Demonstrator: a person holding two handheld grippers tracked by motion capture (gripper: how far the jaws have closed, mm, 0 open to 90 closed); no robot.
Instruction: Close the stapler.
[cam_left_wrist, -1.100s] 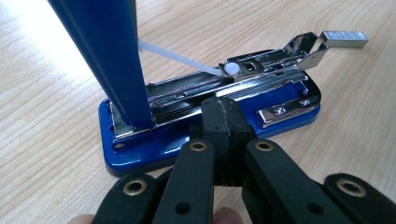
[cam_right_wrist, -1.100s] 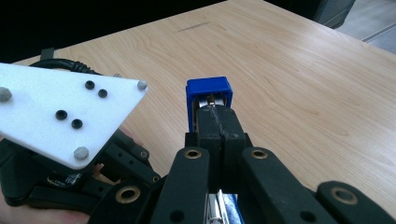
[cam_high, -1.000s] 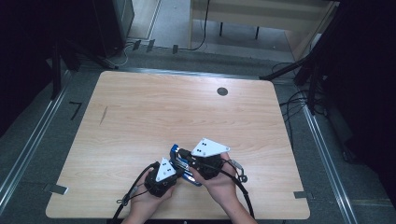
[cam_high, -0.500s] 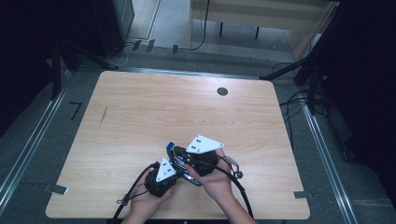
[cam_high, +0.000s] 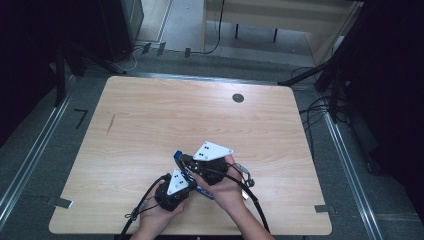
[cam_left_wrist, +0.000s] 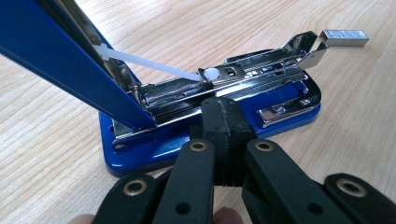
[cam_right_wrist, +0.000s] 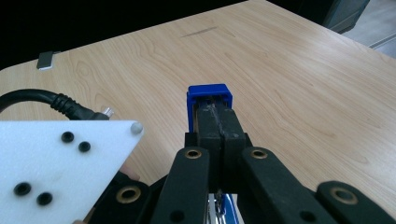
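Note:
A blue stapler (cam_left_wrist: 205, 135) lies open on the wooden table (cam_high: 200, 120) near the front edge. Its chrome staple channel (cam_left_wrist: 243, 77) is exposed. Its blue lid (cam_left_wrist: 70, 60) is swung up, and the lid's end (cam_right_wrist: 209, 99) pokes out past my right gripper (cam_right_wrist: 217, 122). That gripper's pads are pressed together along the lid; whether they pinch any part of it I cannot tell. My left gripper (cam_left_wrist: 226, 122) is shut, its tips against the side of the stapler's base. A strip of staples (cam_left_wrist: 344, 37) lies just beyond the channel's front. In the high view both grippers, left (cam_high: 190, 186) and right (cam_high: 189, 161), meet at the stapler (cam_high: 178, 156).
A dark round grommet (cam_high: 238, 98) sits in the far right part of the table. Tape tabs mark the front corners (cam_high: 60, 202) (cam_high: 322, 208). Cables trail from both grippers over the front edge. Floor rails and dark equipment surround the table.
My right gripper, with the stapler's raised lid, has drifted slightly left and away from the front edge. The left gripper has stayed put.

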